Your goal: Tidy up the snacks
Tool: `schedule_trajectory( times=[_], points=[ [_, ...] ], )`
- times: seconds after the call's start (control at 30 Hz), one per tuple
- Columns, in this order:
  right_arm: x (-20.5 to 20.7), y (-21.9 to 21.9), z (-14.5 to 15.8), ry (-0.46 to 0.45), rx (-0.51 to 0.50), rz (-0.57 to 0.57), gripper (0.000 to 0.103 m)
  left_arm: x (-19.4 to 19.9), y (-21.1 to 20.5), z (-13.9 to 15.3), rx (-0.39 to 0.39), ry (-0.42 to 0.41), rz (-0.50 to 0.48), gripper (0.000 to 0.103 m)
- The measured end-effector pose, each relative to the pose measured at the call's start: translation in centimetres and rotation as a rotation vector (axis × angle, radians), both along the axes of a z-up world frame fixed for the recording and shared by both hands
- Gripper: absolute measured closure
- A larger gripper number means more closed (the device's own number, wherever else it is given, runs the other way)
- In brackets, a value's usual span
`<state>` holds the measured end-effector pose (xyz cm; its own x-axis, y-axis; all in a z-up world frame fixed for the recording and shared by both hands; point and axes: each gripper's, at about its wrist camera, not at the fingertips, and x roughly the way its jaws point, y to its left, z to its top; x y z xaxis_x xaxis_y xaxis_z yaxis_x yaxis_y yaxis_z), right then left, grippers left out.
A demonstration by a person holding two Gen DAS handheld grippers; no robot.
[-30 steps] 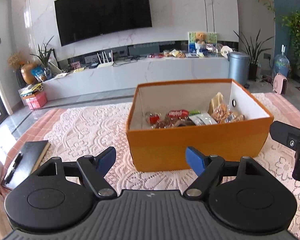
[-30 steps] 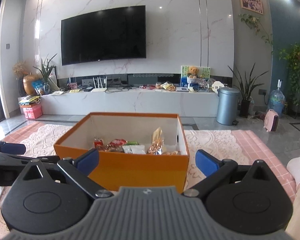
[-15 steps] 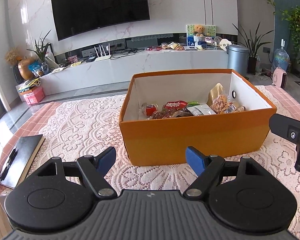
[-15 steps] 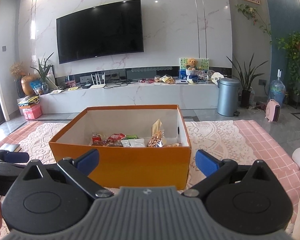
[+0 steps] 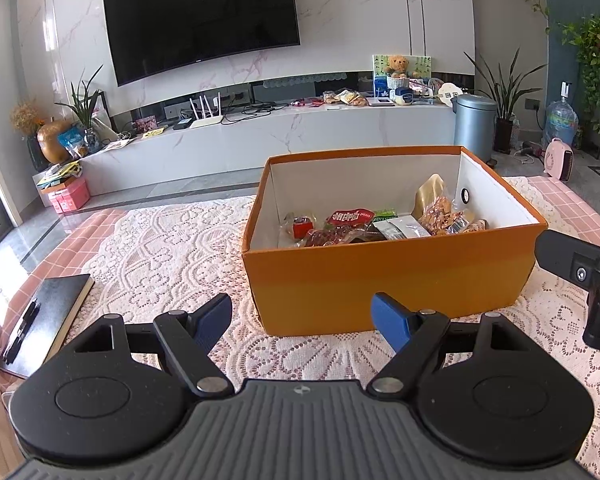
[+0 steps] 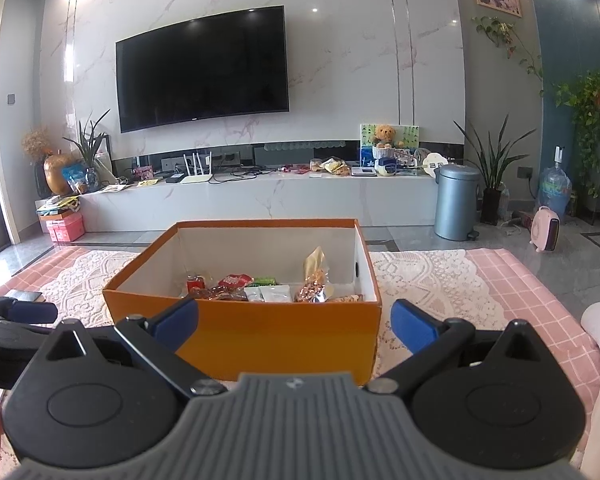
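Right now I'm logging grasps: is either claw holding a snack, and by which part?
Nothing is held. The left claw and the right claw are both open and empty, short of the orange box; the snacks lie inside it.

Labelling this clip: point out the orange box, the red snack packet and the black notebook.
orange box (image 5: pixel 388 280), left wrist view, front wall.
red snack packet (image 5: pixel 350 216), left wrist view, printed face.
black notebook (image 5: pixel 50 312), left wrist view, cover.

Orange box (image 5: pixel 384 280), open, snack packets (image 5: pixel 380 226) inside
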<state>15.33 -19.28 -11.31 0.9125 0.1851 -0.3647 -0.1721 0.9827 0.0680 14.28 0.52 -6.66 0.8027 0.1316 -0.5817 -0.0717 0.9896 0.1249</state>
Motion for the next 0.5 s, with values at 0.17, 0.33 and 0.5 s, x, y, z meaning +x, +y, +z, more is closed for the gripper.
schedule_trajectory(
  times=[0.17, 0.33, 0.5],
  points=[
    [-0.08, 0.14, -0.04, -0.004, -0.006, 0.004, 0.004, -0.09, 0.05, 0.06, -0.002, 0.0, 0.005, 0.01],
    [-0.13, 0.25, -0.17, -0.002, -0.011, 0.005, 0.004, -0.11, 0.19, 0.0, -0.003, 0.003, 0.01, 0.01],
    [-0.14, 0.38, -0.13, 0.001, -0.014, 0.01, 0.004, -0.13, 0.31, -0.03, -0.005, 0.004, 0.012, 0.01]
  ],
)
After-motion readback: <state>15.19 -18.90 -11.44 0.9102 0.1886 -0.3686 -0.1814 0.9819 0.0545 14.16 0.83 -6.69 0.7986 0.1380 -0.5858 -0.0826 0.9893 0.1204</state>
